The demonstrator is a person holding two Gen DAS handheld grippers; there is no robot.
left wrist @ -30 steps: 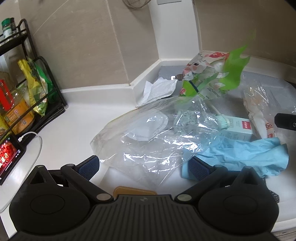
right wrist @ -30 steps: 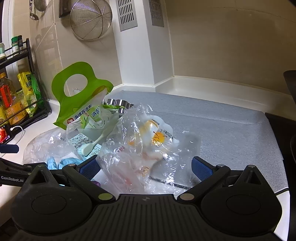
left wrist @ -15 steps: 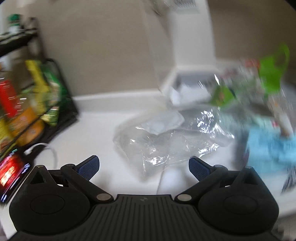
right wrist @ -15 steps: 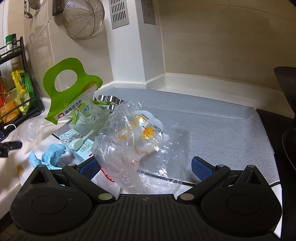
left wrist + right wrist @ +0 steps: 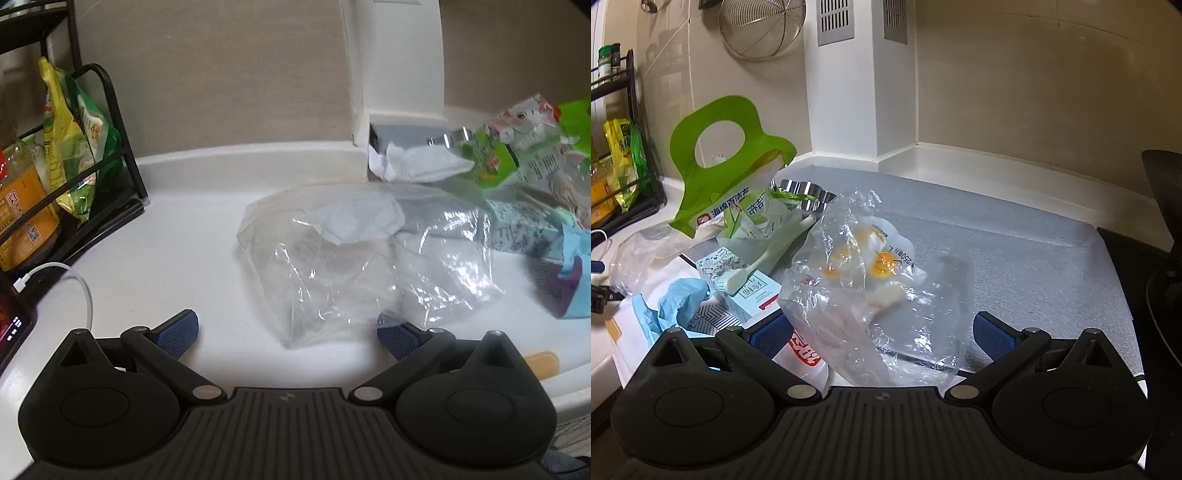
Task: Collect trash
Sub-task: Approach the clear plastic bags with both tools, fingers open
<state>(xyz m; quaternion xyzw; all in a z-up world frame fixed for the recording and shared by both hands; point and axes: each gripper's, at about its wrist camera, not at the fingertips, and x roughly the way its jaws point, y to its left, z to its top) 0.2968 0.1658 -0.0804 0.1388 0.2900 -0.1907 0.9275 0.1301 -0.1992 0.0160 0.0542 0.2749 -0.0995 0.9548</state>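
A large clear plastic bag with a white mask-shaped piece in it lies on the white counter. Its near corner reaches between the fingers of my left gripper, which is open and holds nothing. My right gripper is open too. A crumpled clear bag with a yellow-printed wrapper inside lies between its fingers on the grey mat. Left of it are a green-handled package, a toothbrush, a small box and a blue glove.
A black wire rack with snack bags and bottles stands at the left, with a phone on a white cable in front. Crumpled white tissue lies by the white column. Metal cups stand behind the trash; a dark pan is at the right.
My left gripper has drawn back and swung left, so the large clear bag now lies straight ahead of it. The right gripper has hardly moved. Both stay open.
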